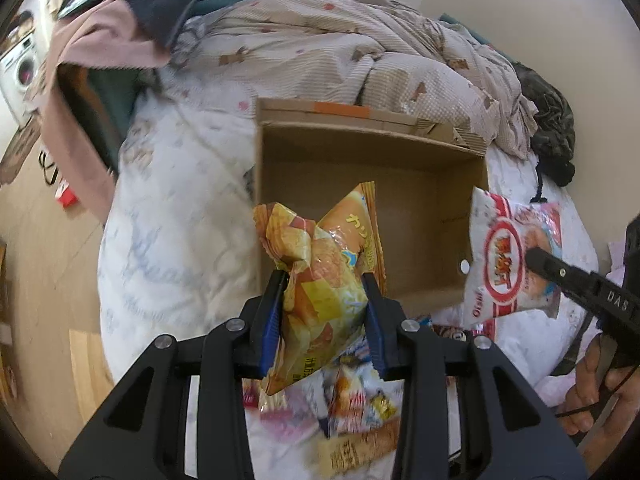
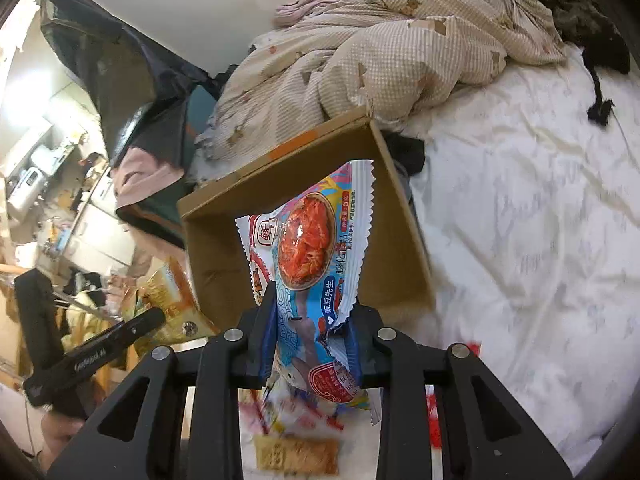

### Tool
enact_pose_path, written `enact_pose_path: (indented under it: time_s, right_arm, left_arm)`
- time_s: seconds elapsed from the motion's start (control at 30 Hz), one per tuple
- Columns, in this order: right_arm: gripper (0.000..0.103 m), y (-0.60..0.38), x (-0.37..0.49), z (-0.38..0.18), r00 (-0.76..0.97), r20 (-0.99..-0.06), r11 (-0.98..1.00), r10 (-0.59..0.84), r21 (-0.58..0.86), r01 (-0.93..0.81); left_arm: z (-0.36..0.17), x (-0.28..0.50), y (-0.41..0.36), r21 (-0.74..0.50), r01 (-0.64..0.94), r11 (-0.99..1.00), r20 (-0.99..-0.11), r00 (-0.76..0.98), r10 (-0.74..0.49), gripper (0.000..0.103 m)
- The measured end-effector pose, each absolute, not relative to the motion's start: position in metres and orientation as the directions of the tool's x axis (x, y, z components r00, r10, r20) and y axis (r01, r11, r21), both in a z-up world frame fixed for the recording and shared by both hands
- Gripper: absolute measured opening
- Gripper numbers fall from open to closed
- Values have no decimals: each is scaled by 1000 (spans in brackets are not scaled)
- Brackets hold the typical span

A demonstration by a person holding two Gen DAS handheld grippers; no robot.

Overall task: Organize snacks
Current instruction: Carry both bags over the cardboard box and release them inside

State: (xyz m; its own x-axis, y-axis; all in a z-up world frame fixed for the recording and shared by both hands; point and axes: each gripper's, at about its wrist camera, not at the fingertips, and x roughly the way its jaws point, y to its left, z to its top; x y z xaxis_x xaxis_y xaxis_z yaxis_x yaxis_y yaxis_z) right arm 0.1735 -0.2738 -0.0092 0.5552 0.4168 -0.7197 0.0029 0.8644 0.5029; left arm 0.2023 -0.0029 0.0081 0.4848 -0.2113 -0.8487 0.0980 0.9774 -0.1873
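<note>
My left gripper is shut on a yellow-orange snack bag and holds it up at the near edge of an open cardboard box on the bed. My right gripper is shut on a blue and white snack bag with a red food picture, held above the box's near edge. In the left wrist view the right gripper shows at the right, with its bag's white and red side facing me. The box looks empty inside.
Several more snack packets lie on the white sheet under both grippers. A crumpled checked quilt lies behind the box. Dark clothing sits at the bed's far right. Wooden floor runs along the left.
</note>
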Motion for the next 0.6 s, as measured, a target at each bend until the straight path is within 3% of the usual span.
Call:
enact_pose_path:
  time_s: [0.23,0.37,0.6]
  right_arm:
    - [30,-269,196,-26,569,-726,883,386,469,0]
    - [30,-262,199,-40,573,-760,927,307,376,3]
    - [30,-262,208,-52,558,-760,909,333,415,22]
  left_arm:
    - [-11,224,-14,-176,141,974,-823,522,-224,33]
    - [-22,227,-11,-184,158,970,-823,514,-239,33]
    - [-30,227,-9,-212,141,967,-812,525,-254,33]
